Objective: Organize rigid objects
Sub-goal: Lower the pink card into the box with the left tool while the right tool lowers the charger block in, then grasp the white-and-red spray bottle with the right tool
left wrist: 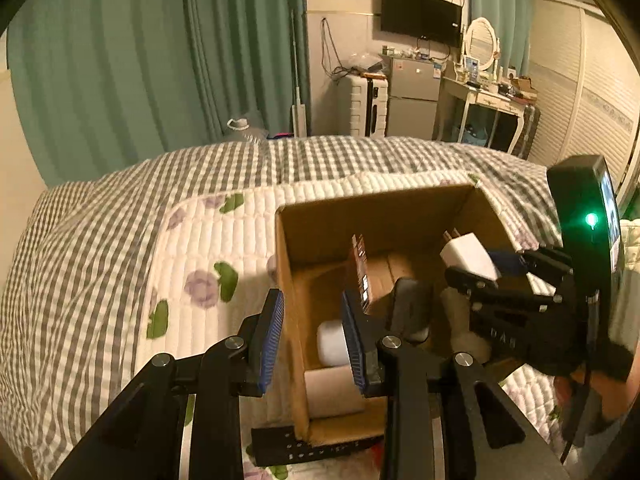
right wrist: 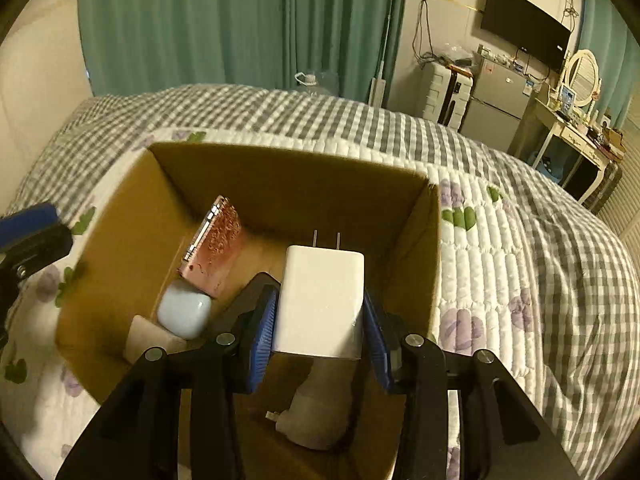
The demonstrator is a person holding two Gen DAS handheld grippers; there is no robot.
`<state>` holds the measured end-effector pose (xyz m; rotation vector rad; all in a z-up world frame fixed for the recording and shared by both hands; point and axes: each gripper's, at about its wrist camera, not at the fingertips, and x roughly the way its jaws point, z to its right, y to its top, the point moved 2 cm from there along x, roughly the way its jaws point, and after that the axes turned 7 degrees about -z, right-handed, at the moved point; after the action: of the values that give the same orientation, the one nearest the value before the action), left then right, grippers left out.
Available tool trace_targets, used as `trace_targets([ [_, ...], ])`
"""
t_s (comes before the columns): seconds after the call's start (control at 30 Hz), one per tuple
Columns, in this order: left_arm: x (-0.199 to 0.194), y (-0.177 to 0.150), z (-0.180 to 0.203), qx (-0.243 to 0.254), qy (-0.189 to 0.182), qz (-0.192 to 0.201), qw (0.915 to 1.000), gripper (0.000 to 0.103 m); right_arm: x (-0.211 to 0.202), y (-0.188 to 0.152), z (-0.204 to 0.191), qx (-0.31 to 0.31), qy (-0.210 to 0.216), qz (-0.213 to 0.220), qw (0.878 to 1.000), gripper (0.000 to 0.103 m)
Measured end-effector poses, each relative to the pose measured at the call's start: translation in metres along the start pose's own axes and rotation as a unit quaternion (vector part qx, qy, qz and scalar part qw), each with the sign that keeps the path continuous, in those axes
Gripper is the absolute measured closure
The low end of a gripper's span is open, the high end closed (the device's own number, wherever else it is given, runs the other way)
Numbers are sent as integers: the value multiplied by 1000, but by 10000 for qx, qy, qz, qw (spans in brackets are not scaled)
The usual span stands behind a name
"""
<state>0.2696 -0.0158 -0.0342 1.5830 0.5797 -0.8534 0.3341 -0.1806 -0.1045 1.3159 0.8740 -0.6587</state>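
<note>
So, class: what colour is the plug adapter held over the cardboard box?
White; the plug adapter shows best in the right wrist view.

Box (right wrist: 420, 240) open-topped, left side crowded.

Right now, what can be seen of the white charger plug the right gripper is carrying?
The white charger plug is a smooth, glossy, block-shaped adapter that looks like plastic, with rounded corners and two thin metal prongs pointing away from the camera. The right gripper is shut on it, blue pads pressing its two sides. It hangs above the open cardboard box, over the box's interior, touching nothing but the pads. From the left wrist view it appears tilted, prongs angled up and leftward.
</note>
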Motion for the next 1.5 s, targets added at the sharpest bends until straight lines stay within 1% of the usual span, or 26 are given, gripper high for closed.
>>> trace_targets([
  [0.07,4,-4,-4,-32,-10,-33,10000,71,4,0,-1,5,-22,-43,10000,61],
  [0.13,7,-7,-7,-67,-31,-64,10000,71,3,-1,-2,-18,-59,51,10000,60],
  [0.17,8,-9,-8,-77,-33,-61,9999,71,2,0,-2,-11,-38,78,10000,50],
  [0.23,6,-10,-10,-90,-23,-46,9999,71,-5,-1,-2,32,27,165,9999,41],
  [0.4,-11,-21,-10,-120,-66,21,9999,70,-34,-9,0,118,29,316,9994,39],
  [0.43,-15,-24,-11,-130,-67,27,9999,64,-42,-13,0,129,26,335,9994,36],
  [0.47,-20,-28,-11,-145,-56,36,9999,52,-52,-19,-1,133,13,381,9992,31],
  [0.53,-31,-37,-12,-153,-6,102,9998,46,-70,-30,-3,131,-26,472,9988,26],
  [0.6,-39,-47,-10,-141,55,95,9998,44,-82,-39,-8,110,-14,500,9987,22],
  [0.63,-42,-52,-11,-150,66,60,9998,38,-88,-45,-11,88,-6,486,9988,19],
  [0.67,-44,-57,-11,-154,72,35,9998,30,-91,-52,-15,74,-12,444,9990,17],
  [0.73,-47,-70,-12,-158,104,12,9998,22,-95,-66,-24,21,18,381,9993,16],
  [0.8,-49,-82,-13,-162,155,-28,9997,14,-95,-77,-31,-34,94,310,9995,11],
  [0.83,-48,-89,-15,-197,213,-55,9996,7,-91,-85,-37,-56,156,250,9996,8],
  [0.87,-48,-95,-17,-222,256,-72,9994,3,-88,-90,-40,-62,199,202,9996,7],
  [1.0,-38,-110,-26,-278,472,-264,9981,1,-63,-109,-61,-196,374,-104,9991,6],
  [1.13,-29,-121,-35,-365,482,-427,9973,1,-24,-121,-82,-452,328,-495,9972,6],
  [1.2,-25,-124,-39,-400,489,-464,9969,1,-11,-125,-88,-503,392,-592,9962,6],
  [1.27,-20,-125,-43,-429,500,-534,9964,1,0,-126,-92,-482,480,-671,9954,6],
  [1.37,-12,-124,-47,-488,469,-633,9957,1,16,-125,-91,-375,425,-811,9951,6],
  [1.5,-5,-124,-48,-454,489,-728,9951,1,25,-119,-89,-160,568,-838,9947,6],
])
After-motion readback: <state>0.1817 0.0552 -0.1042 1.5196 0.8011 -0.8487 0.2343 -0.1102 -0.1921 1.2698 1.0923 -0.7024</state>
